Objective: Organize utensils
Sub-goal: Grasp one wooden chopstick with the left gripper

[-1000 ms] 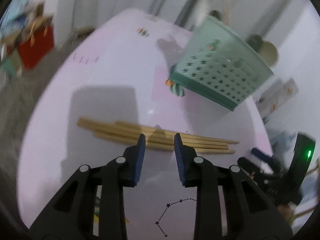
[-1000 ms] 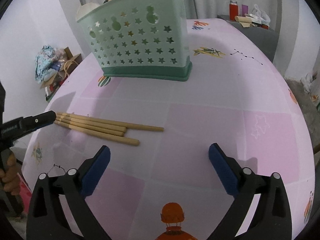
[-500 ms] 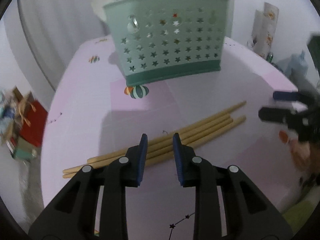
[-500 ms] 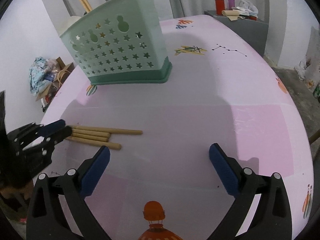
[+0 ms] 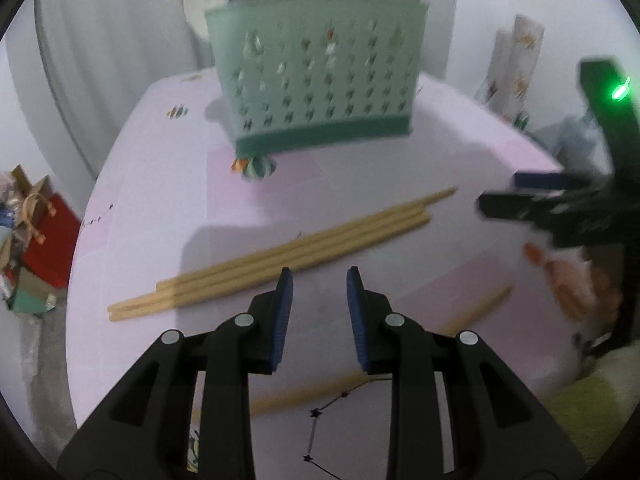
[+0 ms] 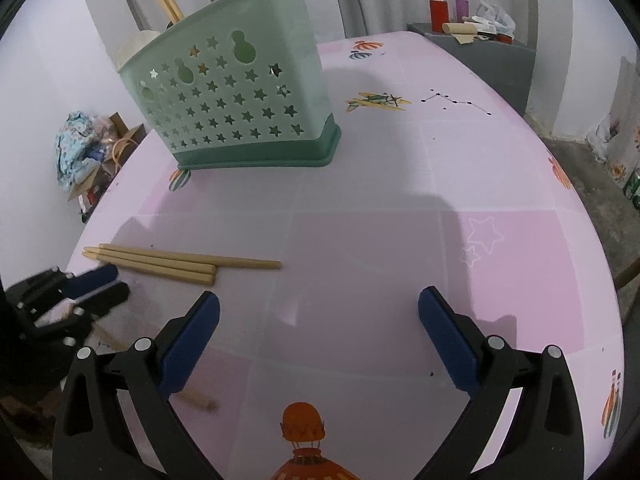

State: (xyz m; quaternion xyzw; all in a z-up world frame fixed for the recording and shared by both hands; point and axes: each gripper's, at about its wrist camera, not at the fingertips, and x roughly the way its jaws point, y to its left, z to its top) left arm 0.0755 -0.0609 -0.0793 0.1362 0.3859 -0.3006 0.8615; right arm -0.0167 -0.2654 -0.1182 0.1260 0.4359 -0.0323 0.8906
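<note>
Three wooden chopsticks (image 5: 288, 252) (image 6: 168, 262) lie bundled on the pink tablecloth. Apart from them, a single chopstick (image 5: 480, 306) (image 6: 196, 400) lies on the cloth and runs under my left gripper's fingers. The left gripper (image 5: 319, 276) (image 6: 108, 282) hovers just short of the bundle, its jaws a narrow gap apart with nothing between the pads. My right gripper (image 6: 320, 300) (image 5: 500, 192) stands wide open and empty to the right of the bundle. Behind them, a green star-punched basket (image 5: 316, 80) (image 6: 240, 100) holds chopsticks (image 6: 168, 0) and spoon heads.
A person's hand (image 5: 572, 280) holds the right gripper. On the floor past the table's left edge sit a red bag (image 5: 44, 236) and clutter. A grey side table (image 6: 480, 52) with a red flask (image 6: 438, 10) stands at the back right.
The left gripper has rolled and shifted along the bundle, so the basket now appears upright. One chopstick has come away from the bundle and lies nearer, under the left gripper. The right gripper has barely moved.
</note>
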